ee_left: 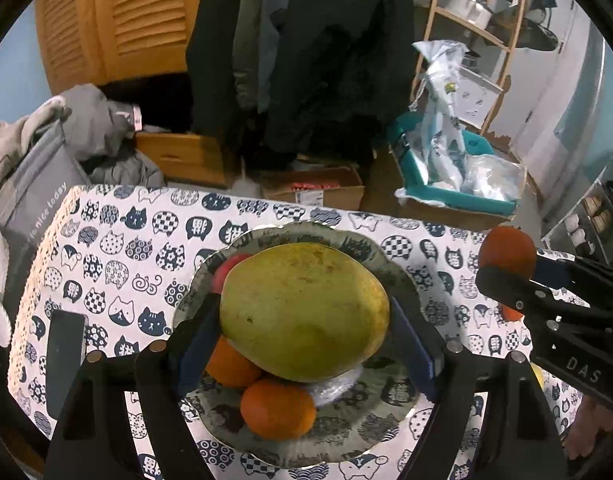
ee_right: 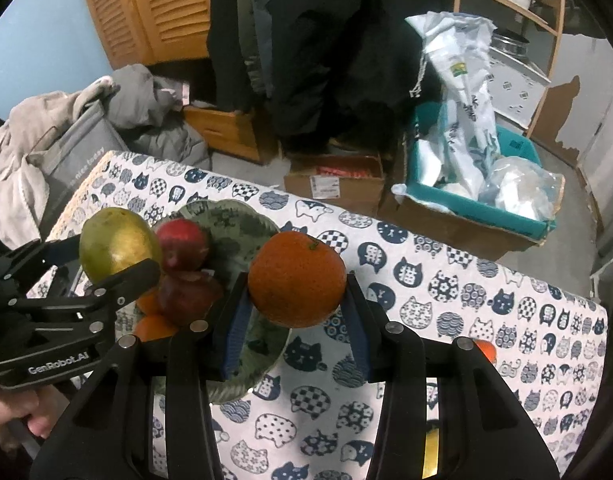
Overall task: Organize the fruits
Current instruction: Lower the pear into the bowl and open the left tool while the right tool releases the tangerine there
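Left tool (ee_left: 304,340) pinches a mango (ee_left: 304,312) over the plate (ee_left: 390,416); right tool (ee_right: 296,312) pinches an orange (ee_right: 297,278), perhaps beside its rim

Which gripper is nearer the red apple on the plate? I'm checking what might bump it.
Left. The left gripper holds the mango directly over the plate, beside the red apple. The right gripper holds an orange past the plate's right edge.
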`<state>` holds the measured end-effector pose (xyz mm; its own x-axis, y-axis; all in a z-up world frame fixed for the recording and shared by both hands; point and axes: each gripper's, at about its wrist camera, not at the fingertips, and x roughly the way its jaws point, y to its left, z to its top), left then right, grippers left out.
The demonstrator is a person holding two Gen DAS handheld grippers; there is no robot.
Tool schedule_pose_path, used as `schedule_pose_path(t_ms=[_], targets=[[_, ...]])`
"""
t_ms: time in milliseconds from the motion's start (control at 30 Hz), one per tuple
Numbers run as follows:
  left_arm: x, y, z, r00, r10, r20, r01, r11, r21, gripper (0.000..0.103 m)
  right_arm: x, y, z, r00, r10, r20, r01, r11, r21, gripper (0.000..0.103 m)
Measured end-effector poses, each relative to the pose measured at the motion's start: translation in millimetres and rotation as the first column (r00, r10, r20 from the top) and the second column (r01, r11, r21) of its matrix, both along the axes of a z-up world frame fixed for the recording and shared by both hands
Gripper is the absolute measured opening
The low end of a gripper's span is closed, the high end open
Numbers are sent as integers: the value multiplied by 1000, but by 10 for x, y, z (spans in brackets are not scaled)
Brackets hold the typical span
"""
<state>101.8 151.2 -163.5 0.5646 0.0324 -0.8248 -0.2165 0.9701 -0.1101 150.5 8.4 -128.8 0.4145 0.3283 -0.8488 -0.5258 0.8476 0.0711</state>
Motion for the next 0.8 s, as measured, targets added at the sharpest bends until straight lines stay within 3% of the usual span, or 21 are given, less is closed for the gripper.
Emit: schedule_pose_path(t_ms=[500, 800], targets=[[199, 96, -419, 995, 21, -99, -24, 999, -26, 84, 101, 53, -269, 998, -11, -57, 9, 1000, -23, 44], [228, 82, -370, 997, 21, -75, -23, 999, -22, 82, 153, 13, -321, 997, -20, -76, 19, 1000, -16, 44]])
